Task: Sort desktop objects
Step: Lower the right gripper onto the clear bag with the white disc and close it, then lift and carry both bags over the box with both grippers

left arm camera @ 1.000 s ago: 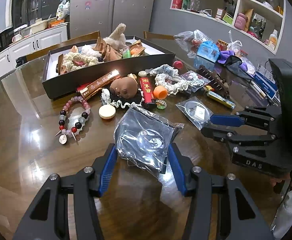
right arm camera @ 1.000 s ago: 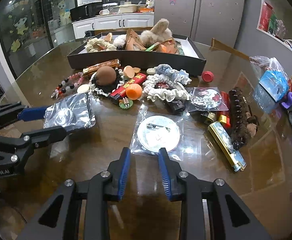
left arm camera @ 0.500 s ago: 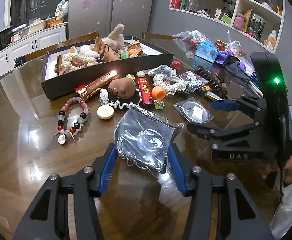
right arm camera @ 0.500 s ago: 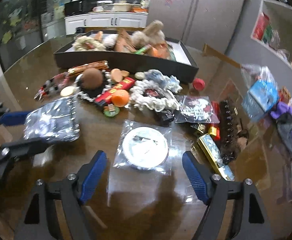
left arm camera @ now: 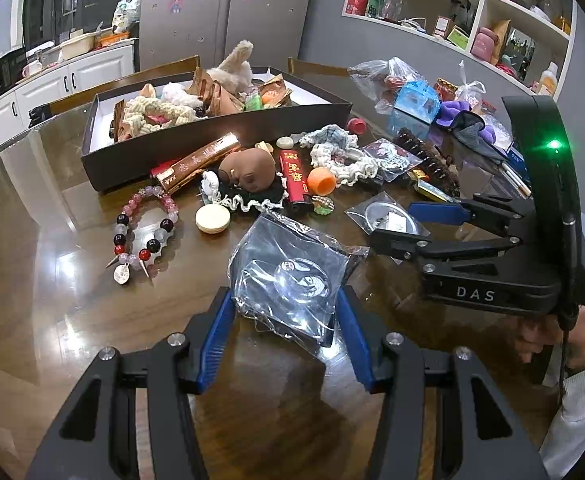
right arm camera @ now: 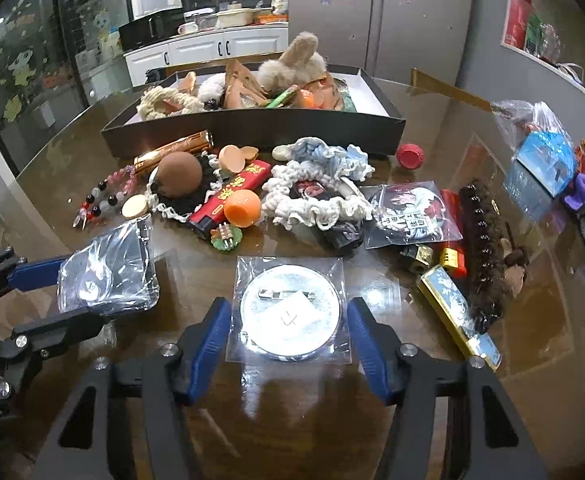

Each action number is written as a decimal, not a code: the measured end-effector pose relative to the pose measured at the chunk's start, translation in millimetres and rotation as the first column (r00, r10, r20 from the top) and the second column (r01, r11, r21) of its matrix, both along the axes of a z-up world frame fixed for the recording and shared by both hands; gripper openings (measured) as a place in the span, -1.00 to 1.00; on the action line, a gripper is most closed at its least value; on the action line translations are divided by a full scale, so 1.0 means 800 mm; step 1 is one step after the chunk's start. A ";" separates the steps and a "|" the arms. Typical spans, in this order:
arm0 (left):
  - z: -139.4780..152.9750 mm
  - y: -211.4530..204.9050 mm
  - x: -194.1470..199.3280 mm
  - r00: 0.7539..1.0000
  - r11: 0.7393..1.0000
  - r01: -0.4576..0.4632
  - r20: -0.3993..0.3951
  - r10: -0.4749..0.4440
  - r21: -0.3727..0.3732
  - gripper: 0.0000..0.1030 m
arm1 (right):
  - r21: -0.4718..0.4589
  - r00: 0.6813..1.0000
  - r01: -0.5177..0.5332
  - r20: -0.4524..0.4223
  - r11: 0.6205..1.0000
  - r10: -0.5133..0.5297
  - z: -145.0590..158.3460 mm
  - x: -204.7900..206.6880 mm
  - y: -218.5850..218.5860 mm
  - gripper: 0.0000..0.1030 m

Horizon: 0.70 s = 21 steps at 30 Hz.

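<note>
Since a second ago, when its fingers stood close together short of the bagged round badge (right arm camera: 290, 318), my right gripper (right arm camera: 288, 336) has spread wide and come forward, so that the badge now lies between the two blue pads. My left gripper (left arm camera: 282, 320) has not shifted: its jaws are spread around the crumpled clear bag (left arm camera: 292, 276), pads near the bag's edges, though whether they touch the plastic I cannot tell. Neither gripper pinches anything yet.

Going left to right across the table (right arm camera: 532, 380): the bead bracelet (left arm camera: 144, 232) and cream disc (left arm camera: 211, 219) sit at the left, then the crumpled bag, then the brown round lump (right arm camera: 179, 172), red lighter (right arm camera: 232, 196) and orange cap (right arm camera: 244, 208), the knitted scrunchies (right arm camera: 316, 184), the badge in its sleeve, and the gold bar (right arm camera: 458, 316) and dark beaded piece (right arm camera: 484, 252) at the right.

Sorting looks roughly half done, in my judgement: the black tray (right arm camera: 252, 128) at the back already holds a heap, yet a good dozen things remain loose before it.

The badge is round, so has no long axis; its pin bar lies crosswise to my fingers. Its sleeve lies flat, roughly square to me.
</note>
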<state>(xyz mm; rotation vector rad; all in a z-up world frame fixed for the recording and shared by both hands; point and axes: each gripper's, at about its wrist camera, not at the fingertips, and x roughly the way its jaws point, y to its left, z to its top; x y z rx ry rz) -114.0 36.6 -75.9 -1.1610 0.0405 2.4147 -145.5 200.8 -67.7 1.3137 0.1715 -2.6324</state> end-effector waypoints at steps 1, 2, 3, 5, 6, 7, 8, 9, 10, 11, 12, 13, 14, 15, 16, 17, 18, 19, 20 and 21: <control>0.000 0.000 0.000 1.000 1.000 0.001 -0.001 -0.001 0.001 0.03 | 0.003 1.000 0.003 -0.001 1.000 -0.003 -0.001 0.001 -0.001 0.18; 0.000 0.000 0.001 1.000 1.000 0.001 -0.002 -0.001 0.001 0.03 | 0.005 1.000 0.007 -0.003 1.000 -0.007 0.000 0.001 -0.001 0.18; 0.000 0.000 0.000 1.000 1.000 0.000 -0.001 0.000 -0.001 0.03 | 0.004 1.000 0.012 -0.005 1.000 -0.012 0.000 0.001 -0.001 0.17; -0.001 0.000 0.000 1.000 1.000 -0.002 0.002 0.002 -0.001 0.03 | -0.004 1.000 0.019 -0.007 1.000 -0.019 0.002 0.002 0.000 0.14; 0.000 0.000 0.000 1.000 1.000 -0.002 0.003 0.002 0.002 0.03 | -0.012 1.000 0.019 -0.010 1.000 -0.020 0.005 0.004 0.002 0.14; 0.000 0.000 0.000 1.000 1.000 -0.002 0.002 0.002 0.004 0.03 | -0.015 1.000 0.021 -0.018 1.000 -0.021 0.009 0.006 0.002 0.14; 0.001 0.000 0.000 1.000 1.000 -0.001 -0.001 0.001 0.007 0.03 | -0.011 1.000 0.021 -0.024 1.000 -0.021 0.014 0.008 0.003 0.14; 0.001 0.000 0.000 1.000 1.000 -0.002 -0.004 0.002 0.008 0.04 | -0.012 0.999 0.021 -0.029 1.000 -0.021 0.017 0.009 0.003 0.14; 0.002 -0.001 0.000 1.000 1.000 -0.001 -0.005 0.001 0.014 0.03 | -0.014 0.999 0.023 -0.036 1.000 -0.024 0.021 0.010 0.004 0.14; 0.003 -0.002 0.000 1.000 1.000 0.000 -0.005 0.000 0.018 0.03 | -0.016 0.999 0.023 -0.040 1.000 -0.023 0.026 0.010 0.006 0.14; 0.004 -0.002 0.000 1.000 1.000 -0.001 -0.005 0.001 0.021 0.03 | -0.021 0.999 0.020 -0.043 1.000 -0.021 0.029 0.011 0.007 0.14; 0.005 -0.003 -0.001 1.000 1.000 -0.004 -0.007 0.004 0.023 0.03 | -0.025 0.999 0.018 -0.050 1.000 -0.019 0.033 0.012 0.007 0.14; 0.007 -0.004 -0.003 1.000 1.000 -0.007 -0.010 0.008 0.024 0.03 | -0.027 0.998 0.017 -0.057 0.999 -0.018 0.038 0.013 0.006 0.14; 0.009 -0.005 -0.004 1.000 1.000 -0.011 -0.013 0.011 0.026 0.04 | -0.028 0.998 0.014 -0.060 1.000 -0.016 0.041 0.012 0.005 0.14; 0.010 -0.006 -0.006 1.000 1.000 -0.013 -0.015 0.014 0.028 0.03 | -0.029 0.998 0.011 -0.064 1.000 -0.012 0.045 0.012 0.004 0.14; 0.011 -0.008 -0.008 1.000 0.999 -0.018 -0.017 0.019 0.027 0.03 | -0.029 0.997 0.009 -0.073 1.000 -0.012 0.049 0.010 0.004 0.14; 0.012 -0.009 -0.009 1.000 0.999 -0.023 -0.018 0.024 0.024 0.03 | -0.028 0.997 0.007 -0.075 1.000 -0.009 0.051 0.008 0.003 0.14; 0.014 -0.010 -0.010 0.999 0.999 -0.025 -0.022 0.026 0.022 0.03 | -0.027 0.997 -0.002 -0.074 1.000 0.000 0.053 0.005 0.001 0.14; 0.016 -0.011 -0.012 0.999 0.999 -0.027 -0.026 0.028 0.022 0.03 | -0.030 0.997 -0.003 -0.077 1.000 0.001 0.054 0.004 0.000 0.14; 0.017 -0.012 -0.014 0.999 0.999 -0.029 -0.029 0.030 0.021 0.03 | -0.033 0.997 -0.004 -0.078 0.999 0.002 0.056 0.002 -0.001 0.14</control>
